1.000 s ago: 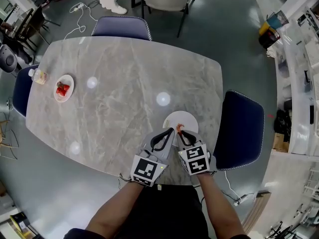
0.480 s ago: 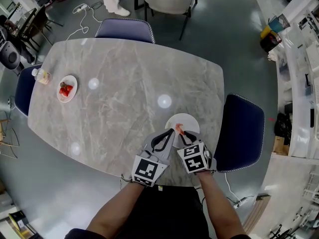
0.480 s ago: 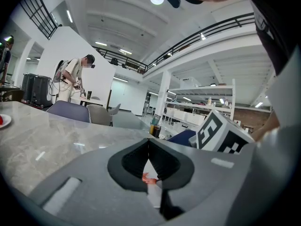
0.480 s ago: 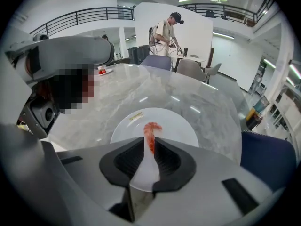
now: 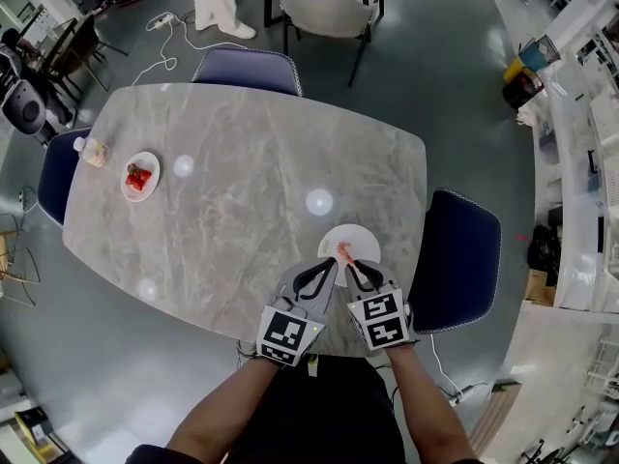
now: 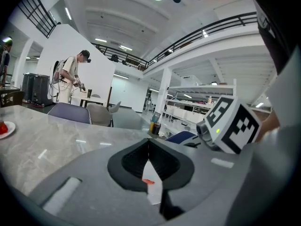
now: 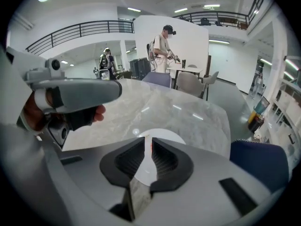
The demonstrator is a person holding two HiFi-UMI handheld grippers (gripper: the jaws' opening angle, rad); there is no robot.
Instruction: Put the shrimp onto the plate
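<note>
Right claw (image 7: 146,142): jaws almost together, with a thin red sliver of the shrimp (image 5: 342,252) pinched at their tips.
Shrimp: at the right claw's tip, over the near edge of the plate (image 5: 363,238); I cannot tell whether it touches the plate.
Left claw (image 6: 149,142): jaws closed tip to tip with nothing between them, just beside the right claw.
Plate: white, on the desk (image 5: 242,182) near its right end, by a blue chair (image 5: 455,259).
Far plate (image 5: 141,176): at the desk's left end, carrying red food.
</note>
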